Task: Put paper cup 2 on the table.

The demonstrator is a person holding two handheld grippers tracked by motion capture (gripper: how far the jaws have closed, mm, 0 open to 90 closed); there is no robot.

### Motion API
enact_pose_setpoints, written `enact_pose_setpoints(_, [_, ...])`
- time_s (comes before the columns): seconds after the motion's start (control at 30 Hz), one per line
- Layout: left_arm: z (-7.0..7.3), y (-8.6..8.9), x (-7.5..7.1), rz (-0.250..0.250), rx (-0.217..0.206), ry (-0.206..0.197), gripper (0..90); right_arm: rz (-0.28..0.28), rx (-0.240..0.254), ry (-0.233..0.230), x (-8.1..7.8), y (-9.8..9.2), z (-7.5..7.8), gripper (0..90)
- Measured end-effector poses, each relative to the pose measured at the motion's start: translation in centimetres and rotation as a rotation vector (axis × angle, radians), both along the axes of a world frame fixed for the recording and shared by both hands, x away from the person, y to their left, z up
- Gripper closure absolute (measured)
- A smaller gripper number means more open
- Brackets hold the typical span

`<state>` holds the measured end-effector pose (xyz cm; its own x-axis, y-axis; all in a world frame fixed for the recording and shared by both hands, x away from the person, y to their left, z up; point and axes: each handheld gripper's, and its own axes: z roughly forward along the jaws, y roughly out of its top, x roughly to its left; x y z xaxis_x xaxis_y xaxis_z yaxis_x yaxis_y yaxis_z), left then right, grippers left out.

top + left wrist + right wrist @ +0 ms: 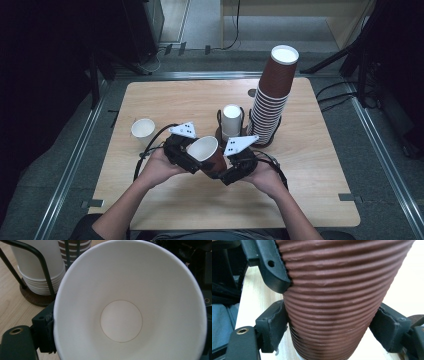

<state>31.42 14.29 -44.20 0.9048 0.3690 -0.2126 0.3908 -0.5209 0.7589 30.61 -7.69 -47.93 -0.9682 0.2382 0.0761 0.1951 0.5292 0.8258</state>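
A brown ribbed paper cup (pixel 209 153) with a white inside is held tilted above the table's near middle, between both grippers. My left gripper (pixel 196 160) grips it near the rim; in the left gripper view one pad (pixel 46 336) presses the outside of the rim while the cup's white inside (pixel 130 307) faces the camera. My right gripper (pixel 226 169) is shut on the cup's lower body; in the right gripper view its pads (pixel 273 327) sit against both sides of the ribbed wall (pixel 334 302). The left gripper's jaw touches the wall at the upper left of that view.
A tall stack of upturned brown cups (pixel 272 95) stands at the back right of the wooden table (pixel 310 165). Beside it, a wire holder with white cups (pixel 231 120) stands right behind the grippers. One white cup (pixel 143 129) stands alone at the left.
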Motion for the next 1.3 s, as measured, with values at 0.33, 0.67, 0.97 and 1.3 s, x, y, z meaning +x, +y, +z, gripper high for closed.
enact_pose_setpoints(0.33, [0.1, 0.4, 0.2, 0.006, -0.001, 0.006, 12.8, -0.017, -0.006, 0.057, 0.2, -0.2, 0.2, 14.6])
enact_pose_setpoints(0.67, [0.0, 0.5, 0.4, 0.009, 0.073, -0.035, 12.9, -0.032, -0.030, 0.076, 0.0, -1.4, 0.4, 14.2])
enact_pose_setpoints(0.97, [-0.2, 0.8, 0.6, -0.010, 0.109, -0.034, 12.9, -0.082, -0.045, 0.072, 0.0, -2.2, 0.6, 14.3])
enact_pose_setpoints(1.3, [-0.3, 1.4, 0.5, -0.012, 0.131, -0.044, 12.6, -0.148, -0.063, 0.033, -0.4, -2.9, 0.6, 14.7])
